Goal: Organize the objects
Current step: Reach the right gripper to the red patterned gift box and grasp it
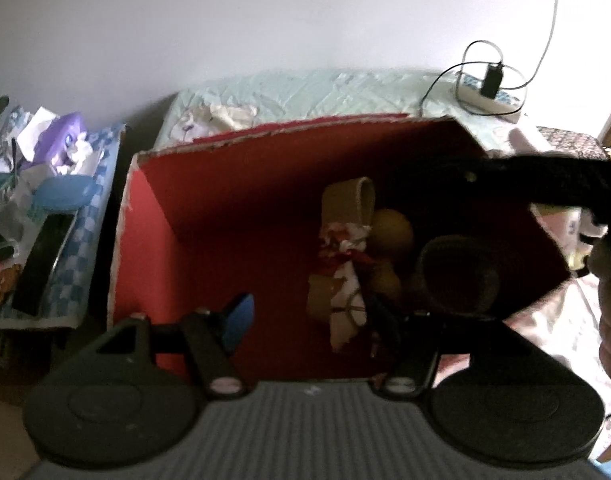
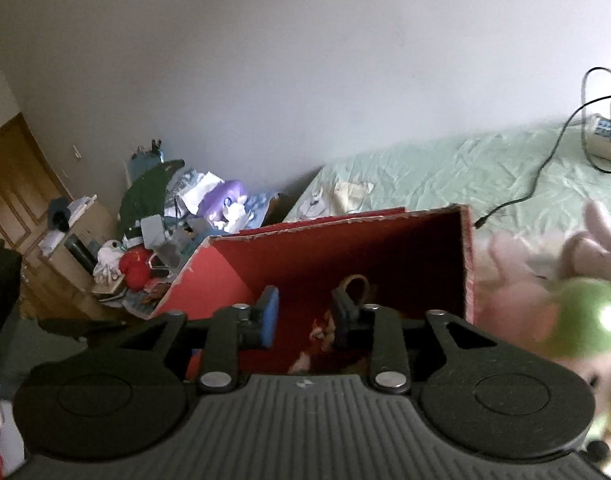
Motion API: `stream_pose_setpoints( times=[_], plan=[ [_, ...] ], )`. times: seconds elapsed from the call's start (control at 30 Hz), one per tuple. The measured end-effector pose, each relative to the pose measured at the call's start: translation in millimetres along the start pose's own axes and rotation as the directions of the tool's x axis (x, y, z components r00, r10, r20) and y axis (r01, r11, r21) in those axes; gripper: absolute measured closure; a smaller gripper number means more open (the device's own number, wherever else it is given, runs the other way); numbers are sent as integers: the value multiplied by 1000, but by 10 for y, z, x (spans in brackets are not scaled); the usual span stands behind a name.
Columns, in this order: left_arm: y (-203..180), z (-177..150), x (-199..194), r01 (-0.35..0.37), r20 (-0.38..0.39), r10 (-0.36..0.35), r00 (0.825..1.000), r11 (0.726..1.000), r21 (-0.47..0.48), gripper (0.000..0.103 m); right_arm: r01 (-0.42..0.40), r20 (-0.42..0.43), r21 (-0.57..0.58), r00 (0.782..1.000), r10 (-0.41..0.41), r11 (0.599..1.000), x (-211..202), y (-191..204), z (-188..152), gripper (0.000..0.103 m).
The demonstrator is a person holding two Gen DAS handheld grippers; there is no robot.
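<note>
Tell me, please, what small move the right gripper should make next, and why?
Probably swing the right gripper rightward toward the pink plush toy on the bed. Its jaws stand open and hold nothing, it hangs over the red box, which already holds toys, and the plush lies outside the box beside its right wall.
</note>
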State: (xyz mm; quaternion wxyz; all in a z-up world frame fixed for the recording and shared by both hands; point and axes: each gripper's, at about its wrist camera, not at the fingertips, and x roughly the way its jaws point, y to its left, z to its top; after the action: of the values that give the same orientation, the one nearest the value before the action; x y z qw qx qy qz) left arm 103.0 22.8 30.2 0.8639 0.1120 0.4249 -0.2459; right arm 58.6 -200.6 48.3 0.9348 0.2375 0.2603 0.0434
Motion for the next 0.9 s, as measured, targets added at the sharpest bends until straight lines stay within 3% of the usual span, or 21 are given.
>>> stream_pose_setpoints(
  times=[0.13,0.27,0.6,0.9],
  plan=[
    [-52,-71,-161,20,10,-20,1000,1000,1,36,-17,-5,48,1000,17,999,-189,-76,-26,69],
    [-92,-134,-291,-6,26,6,1000,1000,-5,36,-44,-47,45,998,46,998,-272,12,-117,69],
    [-186,-288,-534,10,31,-10,999,1000,-16,36,-101,-122,7,987,101,995,-336,274,-448,69],
    [-317,-593,-445,34,-42,-35,999,999,-13,33,8,-235,51,972,4,999,-204,206,-800,69]
  ],
)
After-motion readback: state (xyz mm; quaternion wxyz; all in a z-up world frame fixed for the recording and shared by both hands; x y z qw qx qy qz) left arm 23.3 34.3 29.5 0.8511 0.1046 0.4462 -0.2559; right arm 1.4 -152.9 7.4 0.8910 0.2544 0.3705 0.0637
